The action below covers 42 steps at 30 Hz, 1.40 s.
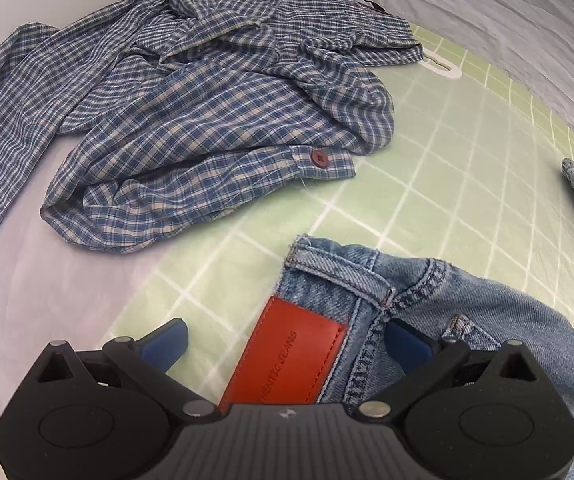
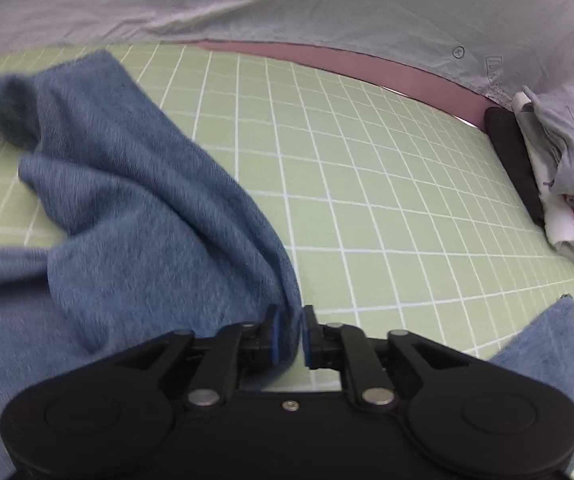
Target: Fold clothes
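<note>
Light blue jeans (image 1: 467, 312) lie on the green grid mat (image 1: 427, 168), their waistband with an orange leather patch (image 1: 291, 356) near me. My left gripper (image 1: 287, 344) is open, its blue fingertips (image 1: 167, 344) either side of the patch, just above the waistband. In the right wrist view my right gripper (image 2: 290, 334) is shut on a fold of the jeans (image 2: 135, 208), which drape away to the left over the mat (image 2: 367, 184). Another corner of the denim (image 2: 547, 356) shows at the lower right.
A crumpled blue plaid shirt (image 1: 191, 112) lies beyond the jeans at the mat's left edge. A grey sheet (image 2: 287, 4) borders the far side of the mat. A stack of folded clothes (image 2: 567, 168) on a black item (image 2: 515, 160) sits at the far right.
</note>
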{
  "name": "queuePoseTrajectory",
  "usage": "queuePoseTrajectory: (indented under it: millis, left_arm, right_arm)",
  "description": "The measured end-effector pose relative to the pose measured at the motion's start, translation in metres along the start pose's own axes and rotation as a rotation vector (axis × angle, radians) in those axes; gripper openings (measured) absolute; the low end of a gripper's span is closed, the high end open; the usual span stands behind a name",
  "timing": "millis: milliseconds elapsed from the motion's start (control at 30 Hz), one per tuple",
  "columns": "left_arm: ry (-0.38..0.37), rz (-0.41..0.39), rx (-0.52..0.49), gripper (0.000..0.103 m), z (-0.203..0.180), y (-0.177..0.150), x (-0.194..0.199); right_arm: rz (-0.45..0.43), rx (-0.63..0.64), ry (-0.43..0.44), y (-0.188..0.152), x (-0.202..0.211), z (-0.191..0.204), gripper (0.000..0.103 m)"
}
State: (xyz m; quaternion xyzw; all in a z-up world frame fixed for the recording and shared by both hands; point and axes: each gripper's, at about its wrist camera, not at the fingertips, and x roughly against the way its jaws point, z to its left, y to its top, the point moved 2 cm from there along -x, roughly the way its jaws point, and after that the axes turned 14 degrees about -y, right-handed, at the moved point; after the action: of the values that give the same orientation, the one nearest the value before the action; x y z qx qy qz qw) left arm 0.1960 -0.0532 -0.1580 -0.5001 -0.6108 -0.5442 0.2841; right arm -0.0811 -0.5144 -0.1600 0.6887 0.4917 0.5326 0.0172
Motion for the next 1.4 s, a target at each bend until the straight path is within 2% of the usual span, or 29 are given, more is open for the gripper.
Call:
queuePoseTrajectory:
  millis: [33,67,133,233,333,433,533,600,667,700,733,833,900,1000,1133,1233,1267,1333,1400]
  left_arm:
    - [0.0,0.002,0.0,0.103,0.0,0.0,0.0]
    - [0.001,0.004,0.0,0.103,0.0,0.0,0.0]
    - [0.002,0.007,0.0,0.103,-0.001,0.0,0.0]
    - [0.005,0.009,0.002,0.103,-0.002,-0.002,0.0]
    - [0.007,0.012,0.002,0.103,-0.002,-0.002,-0.001]
    - [0.008,0.016,0.004,0.103,-0.003,-0.002,-0.002]
    - [0.013,0.016,0.006,0.103,-0.004,-0.003,-0.003]
    - [0.017,0.013,0.007,0.103,-0.005,-0.003,-0.003]
    - [0.02,0.011,0.007,0.103,-0.005,-0.004,-0.004]
    - [0.02,0.011,0.007,0.103,-0.005,-0.004,-0.005]
    - [0.019,0.012,0.006,0.103,-0.005,-0.004,-0.005]
    - [0.018,0.012,0.004,0.103,-0.004,-0.004,-0.005]
    - [0.017,0.009,0.001,0.103,-0.004,-0.004,-0.005]
    - [0.015,0.005,-0.003,0.103,-0.005,-0.004,-0.006]
    - [0.014,-0.006,-0.013,0.103,-0.007,-0.005,-0.006]
    - [0.013,-0.013,-0.01,0.102,-0.009,-0.004,-0.006]
    - [0.009,-0.018,-0.015,0.097,-0.01,-0.004,-0.005]
    - [-0.028,-0.035,-0.072,0.077,-0.018,-0.003,0.0]
    - [-0.069,-0.038,-0.117,0.04,-0.028,0.0,0.002]
  right_arm:
    - [-0.008,-0.071,0.029,0.01,-0.001,-0.003,0.043]
    - [-0.023,-0.125,0.052,0.019,-0.003,-0.004,0.049]
    - [-0.051,-0.15,0.089,0.038,-0.009,0.001,0.05]
    - [-0.088,-0.108,0.165,0.067,-0.021,0.023,0.057]
    - [-0.078,-0.031,0.261,0.091,-0.038,0.052,0.059]
    - [-0.063,0.012,0.31,0.104,-0.048,0.073,0.059]
    - [-0.064,0.006,0.351,0.108,-0.052,0.077,0.053]
    - [-0.082,0.028,0.369,0.109,-0.052,0.076,0.03]
    - [-0.102,0.07,0.392,0.108,-0.051,0.073,0.014]
    - [-0.116,0.088,0.383,0.107,-0.05,0.071,0.011]
    - [-0.135,0.11,0.343,0.106,-0.05,0.065,0.001]
    - [-0.149,0.08,0.199,0.102,-0.065,0.027,0.001]
    - [-0.118,0.009,0.08,0.098,-0.085,-0.014,0.001]
    - [-0.031,-0.134,-0.137,0.082,-0.119,-0.096,0.001]
    - [0.129,-0.33,-0.249,0.034,-0.142,-0.177,0.001]
    - [0.143,-0.305,-0.26,0.01,-0.136,-0.181,0.001]
    - [0.14,-0.304,-0.264,0.006,-0.132,-0.18,0.001]
    - [0.139,-0.323,-0.266,0.002,-0.129,-0.178,0.001]
    - [0.142,-0.354,-0.263,0.002,-0.128,-0.177,0.001]
